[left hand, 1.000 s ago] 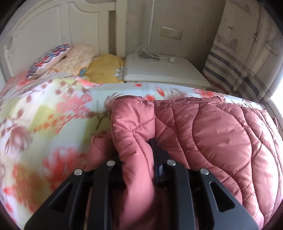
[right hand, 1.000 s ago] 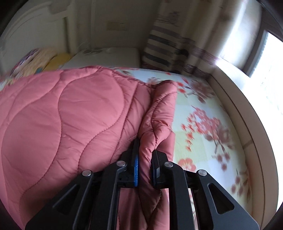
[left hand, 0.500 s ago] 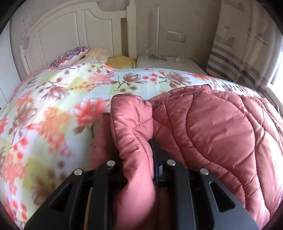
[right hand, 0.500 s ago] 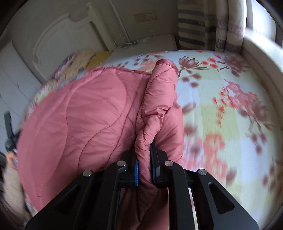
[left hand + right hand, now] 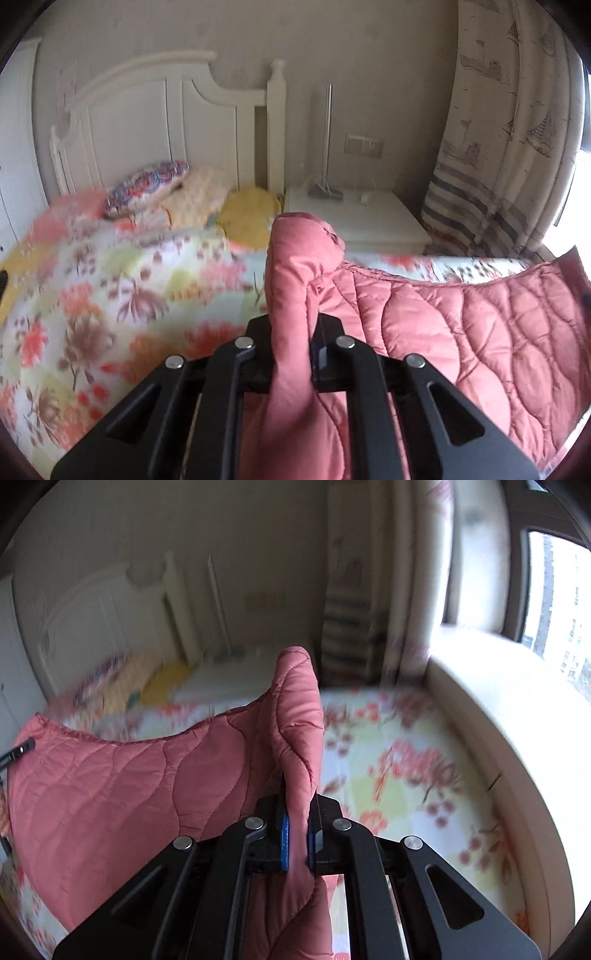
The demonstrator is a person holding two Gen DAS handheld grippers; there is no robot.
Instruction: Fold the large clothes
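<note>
1. The left tool [image 5: 291, 350] and right tool [image 5: 295, 834] each clenched a corner of the pink quilted garment [image 5: 461, 332], stretched between them above the bed [image 5: 110, 295].
2. Doing this well likely meant keeping both corners level and taut before lowering.
3. Only the right view showed the window sill [image 5: 498, 701]; only the left showed the pillows [image 5: 155, 181] at the bed's head.

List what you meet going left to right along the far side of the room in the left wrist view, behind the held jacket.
White headboard → patterned pillow → yellow cushion → white nightstand → striped curtain. In front, the left gripper is clamped on the pink quilted jacket.
</note>
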